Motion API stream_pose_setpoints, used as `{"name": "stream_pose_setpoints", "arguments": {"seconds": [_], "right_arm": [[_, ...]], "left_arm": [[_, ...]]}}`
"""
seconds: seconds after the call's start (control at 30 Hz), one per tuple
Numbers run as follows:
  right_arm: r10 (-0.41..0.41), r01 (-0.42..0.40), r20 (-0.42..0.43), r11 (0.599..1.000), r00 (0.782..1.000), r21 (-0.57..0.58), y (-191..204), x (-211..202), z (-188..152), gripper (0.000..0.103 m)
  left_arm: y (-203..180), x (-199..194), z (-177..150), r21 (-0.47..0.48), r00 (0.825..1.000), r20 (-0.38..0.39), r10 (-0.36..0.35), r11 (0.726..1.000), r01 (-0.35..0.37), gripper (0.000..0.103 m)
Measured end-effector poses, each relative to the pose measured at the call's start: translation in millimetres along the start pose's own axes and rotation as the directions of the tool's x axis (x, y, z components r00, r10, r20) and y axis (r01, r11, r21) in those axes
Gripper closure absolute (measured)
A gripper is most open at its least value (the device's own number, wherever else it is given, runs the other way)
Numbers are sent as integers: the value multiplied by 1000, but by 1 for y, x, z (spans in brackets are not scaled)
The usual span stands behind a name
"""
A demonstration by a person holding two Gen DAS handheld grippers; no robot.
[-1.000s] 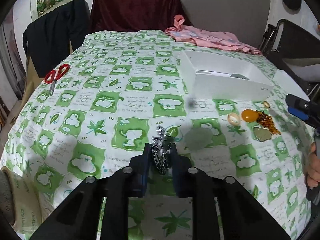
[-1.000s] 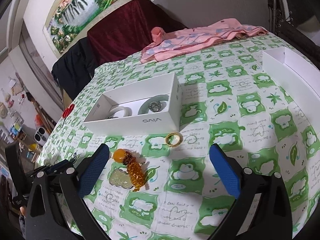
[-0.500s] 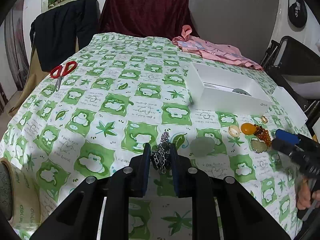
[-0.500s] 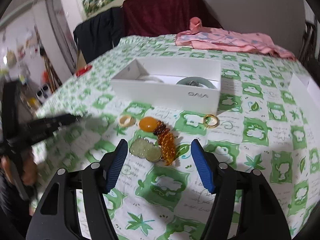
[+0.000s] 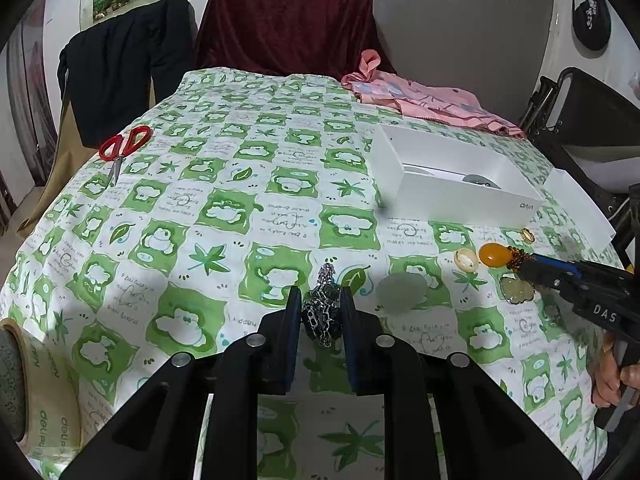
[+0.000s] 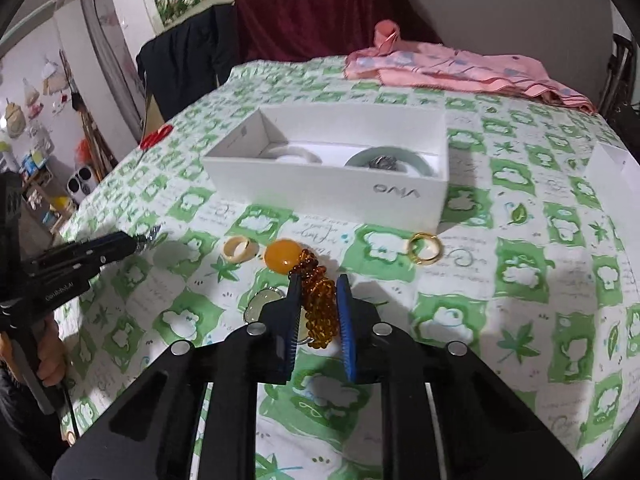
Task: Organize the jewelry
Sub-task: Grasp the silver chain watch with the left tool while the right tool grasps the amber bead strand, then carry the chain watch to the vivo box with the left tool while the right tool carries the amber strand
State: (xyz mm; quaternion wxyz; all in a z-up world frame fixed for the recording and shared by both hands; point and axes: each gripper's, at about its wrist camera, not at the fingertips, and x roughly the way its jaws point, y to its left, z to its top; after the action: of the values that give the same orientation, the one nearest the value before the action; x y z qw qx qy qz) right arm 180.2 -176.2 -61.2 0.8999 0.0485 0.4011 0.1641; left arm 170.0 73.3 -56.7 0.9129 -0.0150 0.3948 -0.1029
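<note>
My left gripper (image 5: 320,300) is shut on a silver chain necklace (image 5: 322,312) just above the green checked cloth. My right gripper (image 6: 318,288) is shut on an amber bead bracelet (image 6: 318,308) with a large orange stone (image 6: 282,256). It also shows in the left wrist view (image 5: 532,266). A pale green jade pendant (image 6: 260,304) lies partly under the right fingers. A cream ring (image 6: 239,248) and a gold ring (image 6: 425,246) lie nearby. The open white box (image 6: 332,188) holds bangles and a small metal piece.
Red scissors (image 5: 122,146) lie at the far left of the table. A pink cloth (image 6: 460,72) lies at the far side. A second white box (image 6: 612,172) stands at the right edge. Draped chairs stand behind the table.
My right gripper moved down and forward onto the amber bracelet and closed around it. My left gripper stayed shut on the chain and lifted slightly.
</note>
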Motion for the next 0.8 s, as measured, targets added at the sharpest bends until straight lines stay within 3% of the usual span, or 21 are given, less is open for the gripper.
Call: {"name": "stream_pose_setpoints", "arguments": {"seconds": [0.27,0.53,0.8], "right_arm": [[53,-59,92,996,994,69,-12,-21,4,86],[58,-70,122,992,991,102,-20,-29,6,86],[62,-78,137,991,989,113,-23,-33,6,86]], "left_arm": [[9,-7,2,-39,999,28,-38,998,40,83],[17,-10,9,-86,998,29,-58,994,60,83],[0,-20,27,-53,997,52,-59,997,62,83]]}}
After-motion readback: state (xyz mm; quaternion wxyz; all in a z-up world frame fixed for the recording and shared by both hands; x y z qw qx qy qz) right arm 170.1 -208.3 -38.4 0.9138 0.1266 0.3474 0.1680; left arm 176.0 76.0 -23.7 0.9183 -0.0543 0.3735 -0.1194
